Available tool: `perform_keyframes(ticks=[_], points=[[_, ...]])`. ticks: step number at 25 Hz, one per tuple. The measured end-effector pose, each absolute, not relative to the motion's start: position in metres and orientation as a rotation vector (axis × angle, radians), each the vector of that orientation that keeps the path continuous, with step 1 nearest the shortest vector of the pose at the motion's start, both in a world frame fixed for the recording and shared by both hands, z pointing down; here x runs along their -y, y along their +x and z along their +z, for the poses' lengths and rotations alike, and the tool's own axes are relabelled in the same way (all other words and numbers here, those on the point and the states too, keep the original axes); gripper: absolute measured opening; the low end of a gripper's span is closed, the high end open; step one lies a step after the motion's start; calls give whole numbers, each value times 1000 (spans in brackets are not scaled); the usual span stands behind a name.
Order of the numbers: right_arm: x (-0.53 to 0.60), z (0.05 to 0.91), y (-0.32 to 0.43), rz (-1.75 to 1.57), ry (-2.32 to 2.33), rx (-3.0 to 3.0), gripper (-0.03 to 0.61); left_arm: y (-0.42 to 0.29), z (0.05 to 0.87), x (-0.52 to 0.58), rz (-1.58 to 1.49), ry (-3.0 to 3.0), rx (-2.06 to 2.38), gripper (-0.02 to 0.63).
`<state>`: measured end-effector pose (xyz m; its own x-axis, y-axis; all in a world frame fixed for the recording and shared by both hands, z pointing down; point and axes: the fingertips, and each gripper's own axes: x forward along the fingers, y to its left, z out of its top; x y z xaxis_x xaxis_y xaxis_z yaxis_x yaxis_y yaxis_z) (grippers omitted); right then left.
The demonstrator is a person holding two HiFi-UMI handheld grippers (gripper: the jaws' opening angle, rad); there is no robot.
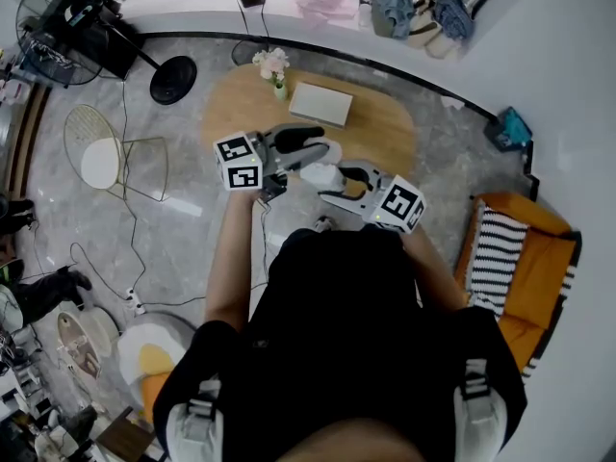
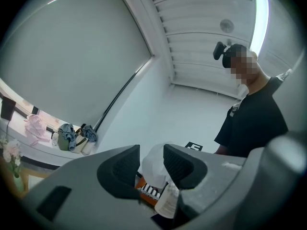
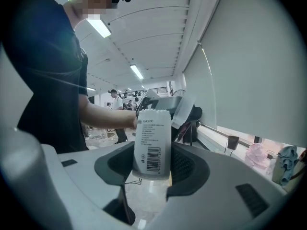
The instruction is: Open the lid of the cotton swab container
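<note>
One white cotton swab container (image 3: 152, 138), contents not visible, is clamped upright in the right gripper's (image 3: 153, 163) jaws, while the left gripper's (image 2: 151, 161) jaws pinch its single lid (image 2: 153, 170).

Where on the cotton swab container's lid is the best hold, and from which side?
The lid's thin raised edge, from the side opposite the right tool, which clamps the container body. It stands tilted up like a flap, so the left tool's pads should span it.
</note>
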<state>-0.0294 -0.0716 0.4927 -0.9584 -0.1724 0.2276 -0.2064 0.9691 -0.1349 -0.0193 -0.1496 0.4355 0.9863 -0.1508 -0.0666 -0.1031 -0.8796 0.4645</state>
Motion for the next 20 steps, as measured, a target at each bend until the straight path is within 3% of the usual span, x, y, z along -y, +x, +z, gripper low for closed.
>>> perform_keyframes(ticks=[13,20], points=[[70,483,-29,286,269,2947,189,-30,418,125,-123,2735,127,145],[67,482,-26,288,261,2949,189,-38,407,118,-194,2727,110,223]])
